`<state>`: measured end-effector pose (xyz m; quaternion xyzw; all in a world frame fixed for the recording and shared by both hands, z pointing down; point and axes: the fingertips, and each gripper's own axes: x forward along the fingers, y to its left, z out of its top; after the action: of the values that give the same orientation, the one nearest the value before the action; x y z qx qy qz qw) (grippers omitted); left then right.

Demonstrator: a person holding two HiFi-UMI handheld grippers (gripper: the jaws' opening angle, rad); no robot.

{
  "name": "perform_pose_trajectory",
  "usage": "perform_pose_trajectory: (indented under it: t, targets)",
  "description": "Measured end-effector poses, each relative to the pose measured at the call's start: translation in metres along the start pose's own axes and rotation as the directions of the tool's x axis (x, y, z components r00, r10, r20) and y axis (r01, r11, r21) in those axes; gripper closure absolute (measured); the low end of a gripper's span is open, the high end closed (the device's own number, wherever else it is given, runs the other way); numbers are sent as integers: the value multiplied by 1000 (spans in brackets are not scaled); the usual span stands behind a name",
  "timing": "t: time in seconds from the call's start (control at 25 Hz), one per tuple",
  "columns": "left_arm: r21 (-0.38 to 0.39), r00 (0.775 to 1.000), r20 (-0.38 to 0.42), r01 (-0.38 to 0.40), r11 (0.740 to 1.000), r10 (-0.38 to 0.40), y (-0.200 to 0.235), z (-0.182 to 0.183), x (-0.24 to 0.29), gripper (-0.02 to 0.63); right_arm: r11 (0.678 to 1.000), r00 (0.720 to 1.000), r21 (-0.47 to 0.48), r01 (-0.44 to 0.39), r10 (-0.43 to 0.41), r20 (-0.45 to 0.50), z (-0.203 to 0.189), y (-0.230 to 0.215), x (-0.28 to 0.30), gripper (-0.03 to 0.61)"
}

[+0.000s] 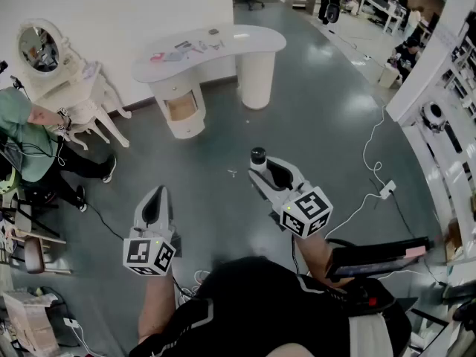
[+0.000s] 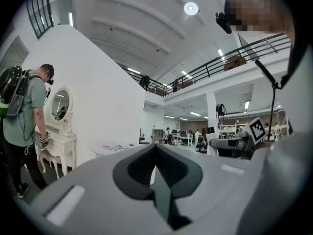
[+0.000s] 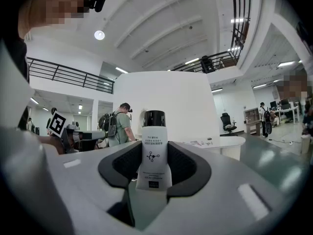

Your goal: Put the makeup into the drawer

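My right gripper (image 3: pixel 154 168) is shut on a white makeup tube (image 3: pixel 154 151) with a black cap, held upright between its dark pads. The head view shows the tube's cap (image 1: pixel 258 155) sticking up at the tip of the right gripper (image 1: pixel 262 171). My left gripper (image 1: pixel 154 199) is held level beside it with the jaws together and nothing in them; the left gripper view (image 2: pixel 156 173) shows the same. Across the floor stands a curved white table (image 1: pixel 216 47) with an open drawer (image 1: pixel 181 107) in its left pedestal. Several small makeup items (image 1: pixel 186 48) lie on its top.
A white vanity with an oval mirror (image 1: pixel 41 50) stands at the left wall, and a person in a green shirt (image 1: pixel 30 136) stands by it. Cables (image 1: pixel 372 192) trail over the grey floor at right. White shelving (image 1: pixel 439 125) lines the right side.
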<state>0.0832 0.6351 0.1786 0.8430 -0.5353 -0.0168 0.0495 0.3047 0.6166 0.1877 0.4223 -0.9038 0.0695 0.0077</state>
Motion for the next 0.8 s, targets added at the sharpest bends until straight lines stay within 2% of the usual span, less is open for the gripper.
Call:
perform_pose_trajectory:
  t: [0.32,0.56,0.8]
  targets:
    - [0,1000,4,19,1000,-19,-3,0,3,614,1000,1000,-1,-9,9,1,-1,3,2,413]
    - [9,997,31,-70,997,70,9,3,-1,614,1000,1000,7,2,-2,15,3,2,1,413]
    - [-1,999,15,-46,999,46,6,-7,-10,614,1000,999,4,3,-3,44,6,8,2,408]
